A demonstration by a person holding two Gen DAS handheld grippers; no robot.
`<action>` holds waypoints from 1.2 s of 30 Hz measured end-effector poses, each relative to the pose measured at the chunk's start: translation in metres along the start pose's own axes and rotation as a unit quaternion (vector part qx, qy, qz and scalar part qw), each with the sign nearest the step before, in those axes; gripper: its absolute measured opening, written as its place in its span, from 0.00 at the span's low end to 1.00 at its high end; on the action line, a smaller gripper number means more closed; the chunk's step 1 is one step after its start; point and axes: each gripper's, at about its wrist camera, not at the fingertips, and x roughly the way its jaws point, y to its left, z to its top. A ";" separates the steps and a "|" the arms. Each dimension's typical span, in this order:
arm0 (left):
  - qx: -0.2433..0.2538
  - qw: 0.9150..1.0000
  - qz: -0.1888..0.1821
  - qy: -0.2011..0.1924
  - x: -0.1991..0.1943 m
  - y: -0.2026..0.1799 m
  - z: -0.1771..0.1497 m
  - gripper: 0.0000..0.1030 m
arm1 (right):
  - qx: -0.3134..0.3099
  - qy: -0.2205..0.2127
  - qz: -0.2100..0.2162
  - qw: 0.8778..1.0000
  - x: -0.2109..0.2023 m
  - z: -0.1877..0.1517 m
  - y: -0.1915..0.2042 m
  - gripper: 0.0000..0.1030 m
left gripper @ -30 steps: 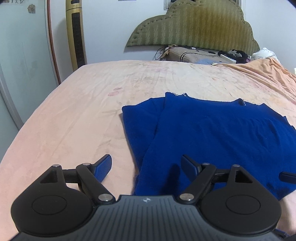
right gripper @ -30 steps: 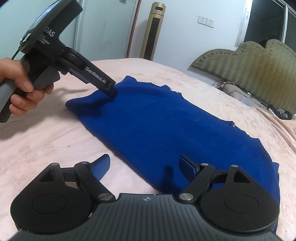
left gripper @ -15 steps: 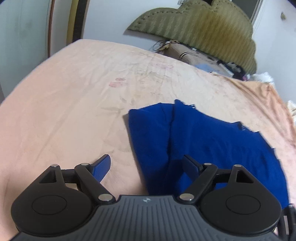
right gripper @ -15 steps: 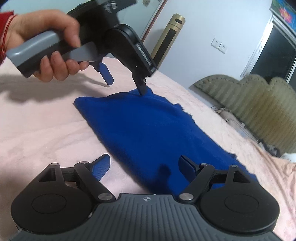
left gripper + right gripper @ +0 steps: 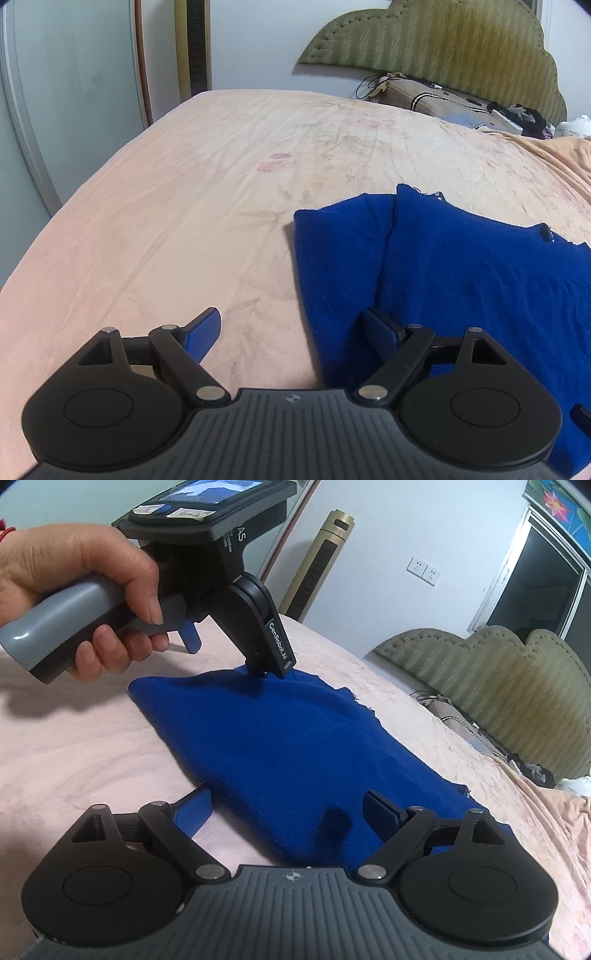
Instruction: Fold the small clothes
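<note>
A blue knit garment (image 5: 461, 266) lies flat on the pink bed sheet (image 5: 221, 184), with one sleeve folded in along its left side. It also shows in the right wrist view (image 5: 295, 760). My left gripper (image 5: 291, 328) is open, low over the garment's near left edge, one finger over the sheet and one over the cloth. In the right wrist view the left gripper (image 5: 229, 657) is held by a hand above the garment's far corner. My right gripper (image 5: 286, 810) is open over the garment's near edge and holds nothing.
A green padded headboard (image 5: 443, 40) with a pillow and small clutter (image 5: 517, 114) stands at the bed's far end. A gold tower fan (image 5: 317, 565) stands by the wall. A crumpled orange sheet (image 5: 561, 155) lies at the right.
The left gripper has tilted and shifted left over the garment's folded sleeve edge. The right gripper has moved closer to the garment. Both stayed open.
</note>
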 end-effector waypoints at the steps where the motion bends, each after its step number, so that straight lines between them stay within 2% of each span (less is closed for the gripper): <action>1: -0.001 1.000 0.000 0.001 0.000 0.000 0.000 0.82 | 0.000 0.000 -0.001 1.000 0.000 0.000 0.000 0.88; 9: -0.002 1.000 -0.002 0.003 0.002 0.000 0.000 0.83 | -0.002 -0.001 -0.004 1.000 0.000 0.000 0.001 0.89; 11: -0.005 1.000 -0.014 0.004 0.002 0.002 0.001 0.84 | -0.007 -0.002 -0.008 1.000 -0.001 0.000 0.003 0.89; 14: -0.033 0.997 -0.068 0.014 0.007 0.014 0.006 0.84 | -0.035 -0.011 -0.023 0.999 0.000 0.002 0.013 0.90; 16: -0.063 0.992 -0.106 0.024 0.013 0.025 0.011 0.92 | -0.060 -0.020 -0.040 0.997 0.003 0.004 0.021 0.90; 18: -0.093 0.985 -0.144 0.034 0.019 0.035 0.017 0.99 | -0.078 -0.027 -0.050 0.995 0.007 0.007 0.027 0.89; 21: -0.119 0.971 -0.201 0.056 0.029 0.040 0.027 1.00 | -0.075 -0.025 -0.050 0.996 0.018 0.016 0.029 0.87; 23: -0.120 0.962 -0.234 0.070 0.036 0.035 0.032 1.00 | -0.073 -0.023 -0.051 0.996 0.026 0.022 0.029 0.87; 26: -0.093 0.962 -0.247 0.072 0.046 0.017 0.039 1.00 | -0.073 -0.022 -0.054 0.996 0.038 0.030 0.030 0.83; 29: -0.053 0.964 -0.248 0.074 0.055 -0.003 0.048 0.99 | -0.080 -0.022 -0.045 0.996 0.047 0.035 0.032 0.69; 31: -0.051 0.965 -0.248 0.073 0.062 -0.010 0.054 0.99 | -0.099 -0.022 -0.040 0.994 0.050 0.036 0.038 0.49; 33: -0.058 0.965 -0.245 0.067 0.068 -0.015 0.059 0.96 | -0.118 -0.023 -0.036 0.992 0.051 0.035 0.044 0.37; 35: -0.055 0.970 -0.228 0.060 0.072 -0.020 0.062 0.81 | -0.128 -0.025 -0.035 0.991 0.051 0.034 0.047 0.32; 36: -0.052 0.973 -0.217 0.059 0.074 -0.022 0.064 0.60 | -0.127 -0.023 -0.031 0.991 0.052 0.035 0.046 0.27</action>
